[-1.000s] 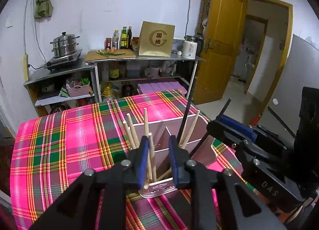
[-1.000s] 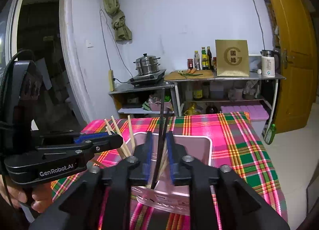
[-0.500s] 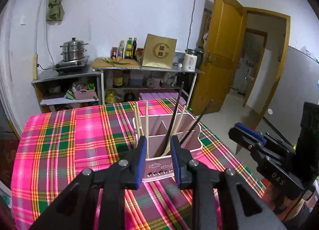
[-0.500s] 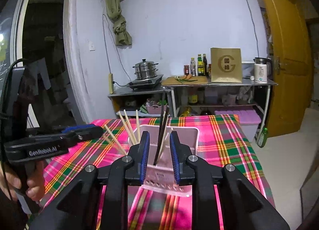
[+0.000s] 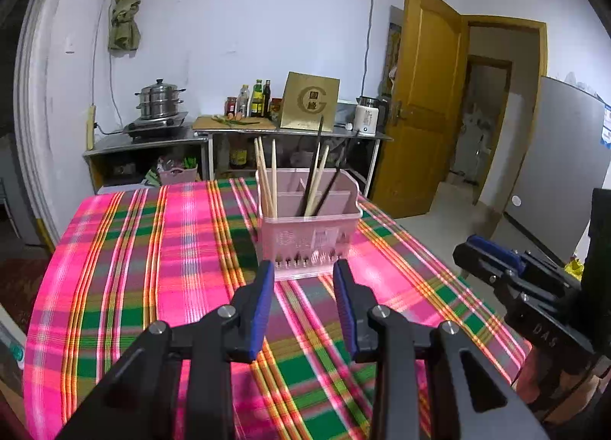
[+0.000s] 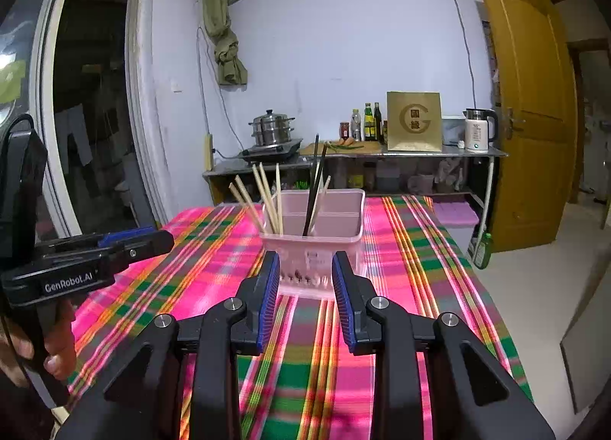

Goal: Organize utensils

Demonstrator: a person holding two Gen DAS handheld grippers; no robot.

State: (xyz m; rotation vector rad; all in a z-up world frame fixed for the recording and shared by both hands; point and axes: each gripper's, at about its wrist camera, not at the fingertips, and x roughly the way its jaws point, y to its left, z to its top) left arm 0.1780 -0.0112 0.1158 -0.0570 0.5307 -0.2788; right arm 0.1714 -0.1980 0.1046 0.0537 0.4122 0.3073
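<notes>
A pink divided utensil holder (image 5: 310, 237) (image 6: 313, 249) stands upright on the plaid tablecloth (image 5: 152, 268) (image 6: 401, 268). Several pale wooden chopsticks (image 5: 265, 176) (image 6: 267, 195) lean in its left compartment. Dark chopsticks (image 5: 316, 157) (image 6: 315, 188) stand in the middle one. My left gripper (image 5: 303, 272) hangs a short way in front of the holder, jaws opening, nothing between its blue pads. My right gripper (image 6: 303, 268) also sits before the holder, jaws opening and empty. Each view shows the other gripper at its side edge.
Behind the table a metal shelf (image 6: 343, 157) carries a steamer pot (image 6: 272, 130), bottles, a gold box (image 6: 414, 121) and a kettle (image 6: 479, 128). A wooden door (image 5: 420, 96) stands open at the right. A hand (image 6: 34, 344) holds the left tool.
Both grippers have drawn back from the holder and their jaws have widened. The wooden and dark chopsticks that stood between the pads now stay in the holder.
</notes>
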